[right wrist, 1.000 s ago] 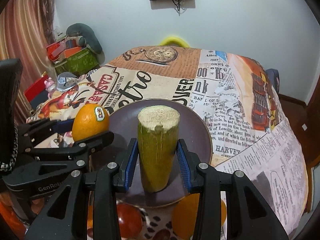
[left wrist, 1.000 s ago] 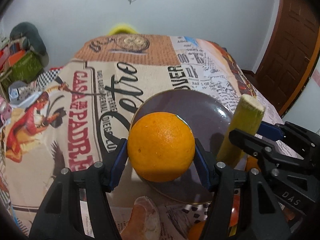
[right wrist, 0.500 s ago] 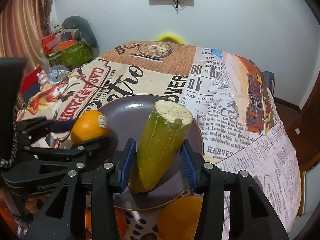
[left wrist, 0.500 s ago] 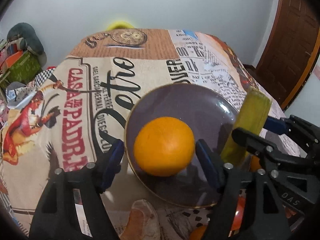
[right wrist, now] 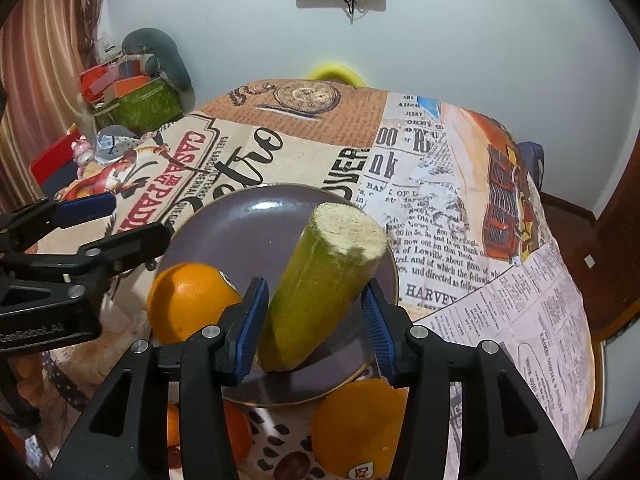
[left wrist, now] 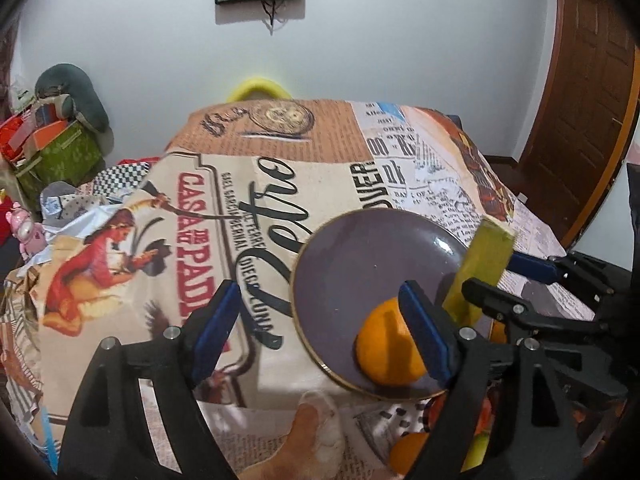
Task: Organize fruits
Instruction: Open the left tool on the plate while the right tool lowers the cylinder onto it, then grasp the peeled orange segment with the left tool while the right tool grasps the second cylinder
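A dark purple plate [left wrist: 360, 256] [right wrist: 240, 232] lies on the printed tablecloth. An orange [left wrist: 384, 352] [right wrist: 184, 300] rests on its near left edge. My left gripper [left wrist: 320, 328] is open and empty, to the left of the orange, its right finger in front of it. A green sugarcane piece [right wrist: 324, 284] [left wrist: 480, 268] leans tilted on the plate between the jaws of my right gripper [right wrist: 316, 320]. The right jaws stand spread with a gap on the right side, so it is open.
More oranges [right wrist: 360, 428] and a red fruit [right wrist: 236, 428] lie on the table's near edge below the plate. A cat's paw [left wrist: 316, 432] shows at the front. Boxes and clutter [right wrist: 128, 92] stand at the left. A door [left wrist: 588, 92] is at the right.
My left gripper opened, let the orange go on the plate and moved left. My right gripper widened around the sugarcane, which tipped to the right.
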Demonstrator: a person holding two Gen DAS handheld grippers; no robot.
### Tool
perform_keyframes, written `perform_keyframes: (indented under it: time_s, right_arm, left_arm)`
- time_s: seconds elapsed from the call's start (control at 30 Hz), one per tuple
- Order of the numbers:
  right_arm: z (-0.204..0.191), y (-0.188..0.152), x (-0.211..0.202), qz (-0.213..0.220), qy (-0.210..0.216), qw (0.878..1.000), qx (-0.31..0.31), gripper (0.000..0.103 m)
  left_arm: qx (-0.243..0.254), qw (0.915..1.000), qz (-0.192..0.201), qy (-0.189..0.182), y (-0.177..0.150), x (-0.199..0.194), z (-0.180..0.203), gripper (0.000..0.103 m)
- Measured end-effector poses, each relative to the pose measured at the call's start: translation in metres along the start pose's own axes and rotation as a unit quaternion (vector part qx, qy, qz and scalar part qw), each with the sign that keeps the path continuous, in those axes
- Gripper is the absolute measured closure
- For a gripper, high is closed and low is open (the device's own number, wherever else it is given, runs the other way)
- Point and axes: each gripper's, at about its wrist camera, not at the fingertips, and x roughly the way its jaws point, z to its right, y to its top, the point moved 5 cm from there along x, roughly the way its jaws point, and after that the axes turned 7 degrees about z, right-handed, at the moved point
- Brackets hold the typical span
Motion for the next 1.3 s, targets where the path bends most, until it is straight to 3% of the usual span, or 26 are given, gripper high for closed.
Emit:
perform_keyframes:
  time_s: [0.27,0.6,0.8,1.23,1.3]
  right_arm:
    - [-0.013,0.013,-0.016,0.022,0.000,1.000,-0.012,0.053]
    - [-0.019,-0.002,-0.057,0.022,-0.004,1.000,-0.009,0.052]
    - [-0.024,-0.020,-0.085,0.021,-0.009,1.000,0.002,0.045]
    - [-0.048,-0.079,-0.100,-0.037,0.002,0.999,0.018,0.041]
    - [-0.053,-0.089,-0.094,-0.050,0.010,0.998,0.028,0.040]
  left_arm:
    - [-0.005,0.9998,0.012,0.015,0.001,-0.023,-0.014,0.020]
    - [0.005,0.9997,0.015,0.018,-0.014,-0.062,-0.016,0.020]
    - [0.007,0.9999,0.004,0.011,-0.034,-0.082,-0.015,0.020]
    - [0.006,0.9986,-0.052,0.002,-0.093,-0.084,-0.032,0.020]
    - [0.004,0.9981,-0.061,-0.004,-0.099,-0.080,-0.033,0.024]
